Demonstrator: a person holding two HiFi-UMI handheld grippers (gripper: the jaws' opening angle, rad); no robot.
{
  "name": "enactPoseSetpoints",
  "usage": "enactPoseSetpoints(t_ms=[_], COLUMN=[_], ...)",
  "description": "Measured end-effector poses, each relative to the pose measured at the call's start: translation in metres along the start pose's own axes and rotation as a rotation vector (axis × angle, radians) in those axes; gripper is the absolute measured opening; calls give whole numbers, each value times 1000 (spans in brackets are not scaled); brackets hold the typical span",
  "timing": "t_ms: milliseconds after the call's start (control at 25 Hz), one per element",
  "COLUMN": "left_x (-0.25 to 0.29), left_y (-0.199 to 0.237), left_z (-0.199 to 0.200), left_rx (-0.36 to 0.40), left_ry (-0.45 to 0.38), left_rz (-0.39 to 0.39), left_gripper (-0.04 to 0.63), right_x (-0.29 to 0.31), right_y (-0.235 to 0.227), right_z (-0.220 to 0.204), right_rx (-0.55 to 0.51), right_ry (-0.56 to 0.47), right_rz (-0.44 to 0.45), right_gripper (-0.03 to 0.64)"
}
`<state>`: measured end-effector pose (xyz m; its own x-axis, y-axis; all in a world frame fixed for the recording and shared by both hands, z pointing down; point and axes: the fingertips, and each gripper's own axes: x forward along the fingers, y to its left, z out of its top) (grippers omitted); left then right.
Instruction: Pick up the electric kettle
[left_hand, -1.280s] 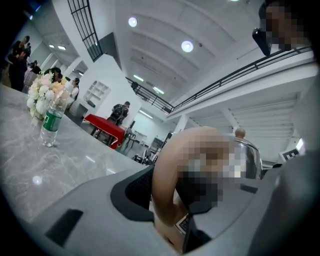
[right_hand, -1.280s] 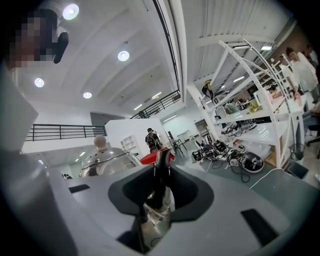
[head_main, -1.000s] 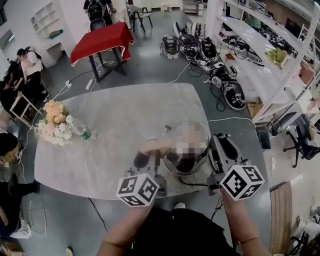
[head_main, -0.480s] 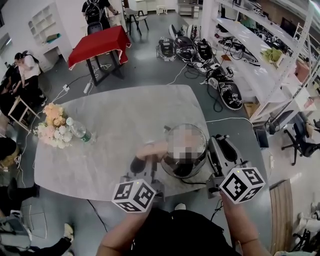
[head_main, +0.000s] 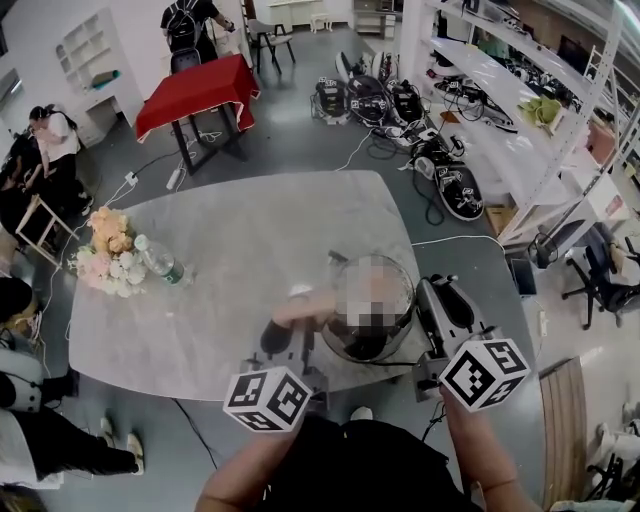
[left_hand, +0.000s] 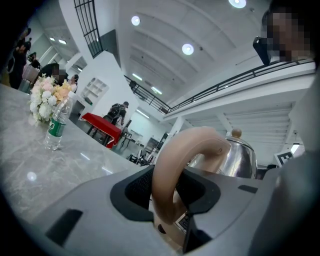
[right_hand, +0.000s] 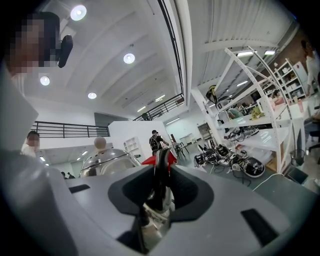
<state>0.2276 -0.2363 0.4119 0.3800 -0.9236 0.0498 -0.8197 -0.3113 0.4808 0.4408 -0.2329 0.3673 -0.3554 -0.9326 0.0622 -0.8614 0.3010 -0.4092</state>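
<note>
The steel electric kettle (head_main: 366, 338) is near the front edge of the grey marble table (head_main: 230, 250), between both grippers. Its domed lid and knob show in the left gripper view (left_hand: 241, 156) and the right gripper view (right_hand: 102, 161). My left gripper (head_main: 300, 328) is shut on the kettle's beige handle (left_hand: 186, 150), whose loop is pinched between the dark pads (left_hand: 137, 187). My right gripper (head_main: 432, 312) is shut on a narrow shiny part on the kettle's opposite side (right_hand: 159, 185), seemingly the spout. I cannot tell whether the kettle's bottom touches the table.
A bunch of flowers (head_main: 105, 250) and a plastic bottle (head_main: 160, 262) stand at the table's left side. A black cord (head_main: 395, 366) runs by the kettle at the front edge. Beyond the table are a red-covered table (head_main: 200, 85), white shelving (head_main: 520, 110), floor gear and people at left.
Both grippers and the kettle have shifted slightly towards the table's front edge, grips unchanged. A person's legs have come into view at the lower left.
</note>
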Motion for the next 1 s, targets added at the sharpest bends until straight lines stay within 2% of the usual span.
enactPoseSetpoints(t_ms=[1000], left_x=[-26], left_y=[-8], left_z=[-7], left_rx=[-10], left_ry=[4], left_rz=[9], left_gripper=[112], right_x=[-23], right_y=[6], right_z=[-7], right_rx=[12], right_ry=[1], right_rz=[4], right_gripper=[86])
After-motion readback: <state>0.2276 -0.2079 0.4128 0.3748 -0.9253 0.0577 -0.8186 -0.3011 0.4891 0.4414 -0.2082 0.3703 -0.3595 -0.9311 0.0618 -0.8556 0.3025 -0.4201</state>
